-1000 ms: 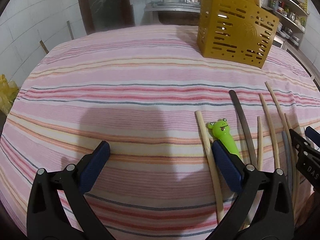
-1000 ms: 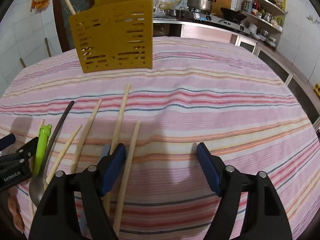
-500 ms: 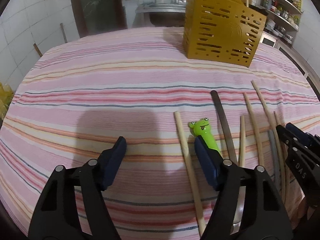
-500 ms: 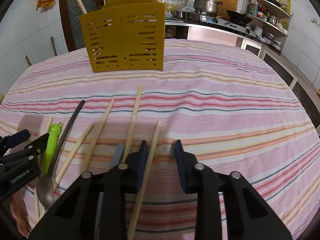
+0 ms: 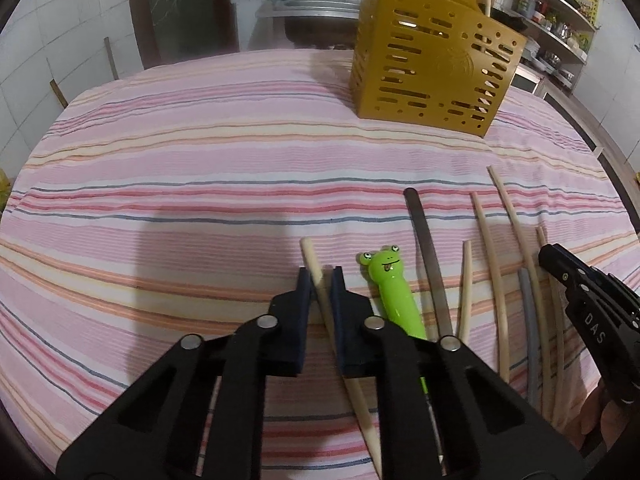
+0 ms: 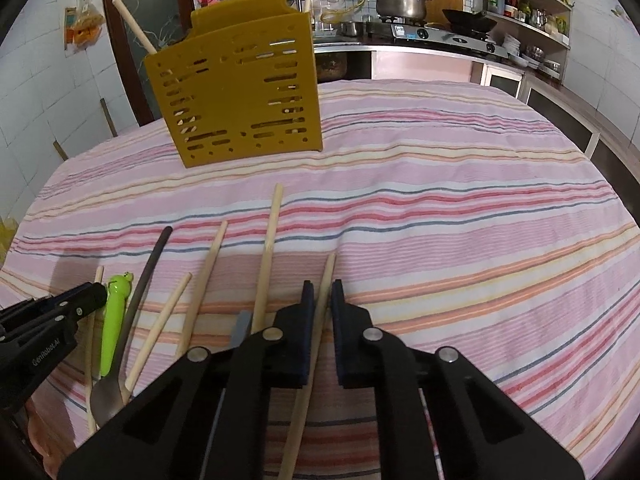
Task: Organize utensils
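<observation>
My left gripper [image 5: 320, 280] is shut on the leftmost wooden chopstick [image 5: 314, 264], which lies on the striped tablecloth. My right gripper [image 6: 321, 290] is shut on the rightmost wooden chopstick [image 6: 326, 276], also at cloth level. Between them lie a green frog-handled utensil [image 5: 390, 292], a metal spoon with a dark handle [image 5: 424, 248], a grey utensil [image 5: 528, 312] and several more chopsticks [image 5: 492, 256]. The yellow perforated utensil holder [image 5: 432, 64] stands at the far side, with two chopsticks sticking out; it also shows in the right wrist view [image 6: 240, 100].
The table is covered by a pink striped cloth [image 5: 200, 180]. Behind it are a kitchen counter with a stove and pot [image 6: 404, 4], shelves [image 6: 528, 8] and a dark door [image 5: 180, 8]. The right gripper shows at the edge of the left wrist view [image 5: 588, 308].
Both grippers moved forward and down and closed, the left on the leftmost chopstick, the right on the rightmost one.
</observation>
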`<state>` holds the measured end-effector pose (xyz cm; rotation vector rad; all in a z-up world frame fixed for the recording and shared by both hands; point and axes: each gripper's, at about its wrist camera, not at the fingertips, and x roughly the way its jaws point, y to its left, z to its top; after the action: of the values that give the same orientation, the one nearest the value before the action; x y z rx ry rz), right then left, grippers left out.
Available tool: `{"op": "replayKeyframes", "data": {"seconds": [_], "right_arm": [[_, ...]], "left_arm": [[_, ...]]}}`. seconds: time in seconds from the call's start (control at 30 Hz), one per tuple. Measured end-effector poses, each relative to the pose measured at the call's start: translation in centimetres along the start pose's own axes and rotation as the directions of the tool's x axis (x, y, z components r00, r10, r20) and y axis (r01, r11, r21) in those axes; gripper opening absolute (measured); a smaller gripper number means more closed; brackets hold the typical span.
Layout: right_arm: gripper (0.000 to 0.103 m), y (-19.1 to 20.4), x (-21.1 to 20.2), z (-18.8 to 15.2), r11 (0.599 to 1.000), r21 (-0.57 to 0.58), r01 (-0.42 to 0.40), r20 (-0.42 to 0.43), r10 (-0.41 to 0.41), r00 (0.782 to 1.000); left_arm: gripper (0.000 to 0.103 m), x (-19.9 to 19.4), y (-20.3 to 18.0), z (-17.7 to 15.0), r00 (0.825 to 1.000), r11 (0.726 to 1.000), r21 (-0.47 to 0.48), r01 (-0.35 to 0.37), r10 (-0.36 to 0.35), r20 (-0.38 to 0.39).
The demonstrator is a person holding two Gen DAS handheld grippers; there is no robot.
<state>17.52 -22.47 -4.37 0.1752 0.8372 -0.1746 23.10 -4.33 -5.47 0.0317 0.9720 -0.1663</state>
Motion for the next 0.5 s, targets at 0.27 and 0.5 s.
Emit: {"op": "replayKeyframes", "data": {"seconds": [0.27, 0.5], "right_arm": [[0.006, -0.7, -1.9, 0.3, 0.999, 0.032, -0.011, 0.082, 0.009, 0.997], [0.006, -1.2, -3.7, 0.9, 0.998, 0.046, -0.041, 0.162, 0.033, 0.986]], "left_arm": [[0.009, -1.2, 0.3, 0.0, 0.998, 0.999, -0.017, 0.031, -0.030, 0.046], [0.008, -4.3, -0.3, -0.1, 0.985, 0.999, 0.023, 0.033, -0.036, 0.170]]}}
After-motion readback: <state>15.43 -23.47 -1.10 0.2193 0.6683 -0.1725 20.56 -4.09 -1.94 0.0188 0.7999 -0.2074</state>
